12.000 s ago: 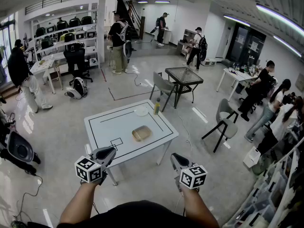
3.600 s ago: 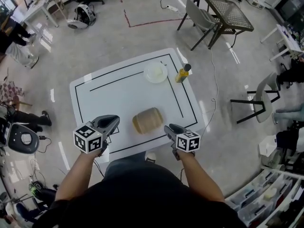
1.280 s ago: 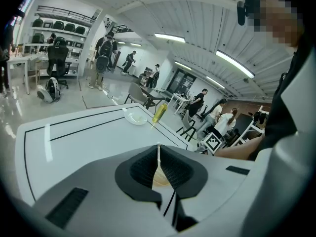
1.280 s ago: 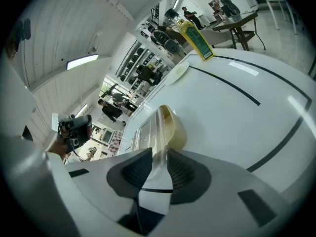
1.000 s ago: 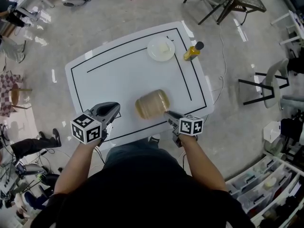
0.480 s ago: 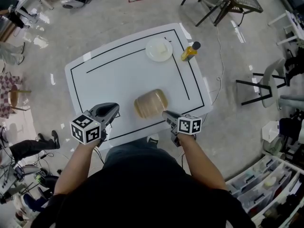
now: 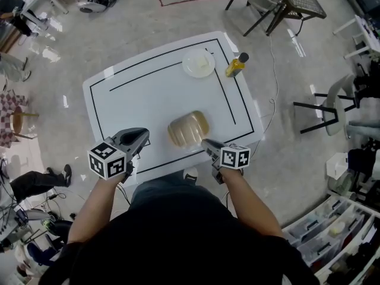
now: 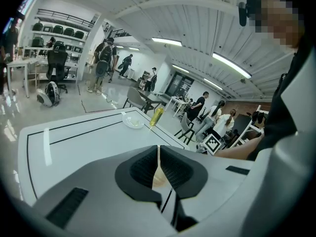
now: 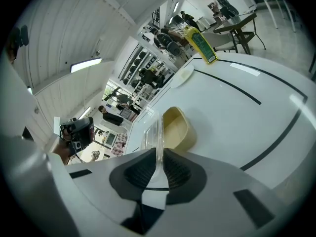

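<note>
Right now the right gripper (image 9: 159,156) is clenched on the edge of a clear lid (image 9: 153,131), which shows thin and edge-on between its jaws. Just beyond the lid sits a tan box (image 9: 180,129) on the white table (image 9: 239,110); the lid rises along the box's left side, and I cannot tell whether it is touching the box there. From the head view, the box lies near the front edge of the table, a little right of the middle, with the right gripper at its near right corner. The left gripper (image 8: 158,158) is over the front left part of the table, well apart from the box, with its jaws pressed together on nothing. At the far right corner of the table lies a white plate (image 7: 198,62), and a yellow bottle (image 7: 235,66) stands upright just to its right, near the table's edge. Chairs and other people stand well away on the floor around.
</note>
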`<state>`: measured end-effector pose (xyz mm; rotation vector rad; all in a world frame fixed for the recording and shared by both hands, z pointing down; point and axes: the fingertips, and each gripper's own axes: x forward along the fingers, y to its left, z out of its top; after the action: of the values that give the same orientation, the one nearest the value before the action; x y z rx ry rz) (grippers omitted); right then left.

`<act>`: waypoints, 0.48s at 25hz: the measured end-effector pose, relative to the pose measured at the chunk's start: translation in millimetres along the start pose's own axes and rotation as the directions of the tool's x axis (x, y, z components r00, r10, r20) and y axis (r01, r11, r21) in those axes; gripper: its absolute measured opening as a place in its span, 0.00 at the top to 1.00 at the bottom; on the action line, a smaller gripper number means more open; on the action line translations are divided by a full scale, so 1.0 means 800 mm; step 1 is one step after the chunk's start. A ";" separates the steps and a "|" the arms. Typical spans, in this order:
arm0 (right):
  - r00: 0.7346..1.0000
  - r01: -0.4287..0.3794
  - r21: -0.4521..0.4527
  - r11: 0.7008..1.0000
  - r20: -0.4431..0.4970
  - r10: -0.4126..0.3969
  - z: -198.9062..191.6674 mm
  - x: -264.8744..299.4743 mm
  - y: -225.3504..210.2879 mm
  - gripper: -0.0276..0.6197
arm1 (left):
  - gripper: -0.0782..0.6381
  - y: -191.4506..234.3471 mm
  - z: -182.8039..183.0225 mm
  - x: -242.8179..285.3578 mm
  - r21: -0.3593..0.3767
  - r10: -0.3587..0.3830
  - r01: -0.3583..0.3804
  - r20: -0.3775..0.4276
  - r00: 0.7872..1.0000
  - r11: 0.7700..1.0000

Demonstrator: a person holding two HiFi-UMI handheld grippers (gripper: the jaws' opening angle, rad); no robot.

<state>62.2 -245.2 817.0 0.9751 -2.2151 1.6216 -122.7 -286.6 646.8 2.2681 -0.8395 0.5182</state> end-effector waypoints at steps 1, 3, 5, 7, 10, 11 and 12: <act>1.000 -0.003 -0.002 1.000 0.000 0.003 0.000 -0.001 0.003 0.86 | 0.84 -0.002 0.001 -0.002 0.002 0.000 0.000 0.004 1.000 1.000; 1.000 -0.007 -0.010 1.000 0.000 0.007 0.000 -0.003 0.007 0.86 | 0.84 -0.005 0.002 -0.005 0.004 0.001 -0.001 0.008 1.000 1.000; 1.000 -0.010 -0.020 1.000 0.001 0.010 -0.001 -0.007 0.010 0.87 | 0.84 -0.009 0.000 -0.008 0.006 0.002 -0.002 0.010 1.000 1.000; 1.000 -0.014 -0.030 0.999 0.002 0.014 -0.001 -0.010 0.012 0.87 | 0.84 -0.012 -0.001 -0.010 0.008 0.002 -0.002 0.011 1.000 1.000; 1.000 -0.022 -0.044 0.999 0.003 0.022 -0.002 -0.015 0.018 0.87 | 0.84 -0.019 0.000 -0.013 0.014 0.002 -0.002 0.018 1.000 1.000; 1.000 -0.026 -0.049 0.998 0.003 0.026 -0.002 -0.017 0.021 0.87 | 0.84 -0.022 0.001 -0.015 0.017 0.001 -0.001 0.021 1.000 1.000; 1.000 -0.030 -0.055 0.998 0.002 0.030 -0.003 -0.019 0.024 0.87 | 0.84 -0.025 0.002 -0.017 0.019 0.000 0.000 0.025 1.000 1.000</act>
<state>61.3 -234.0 794.8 0.9352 -2.2744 1.5633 -118.9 -270.3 629.8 2.2963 -0.8505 0.5013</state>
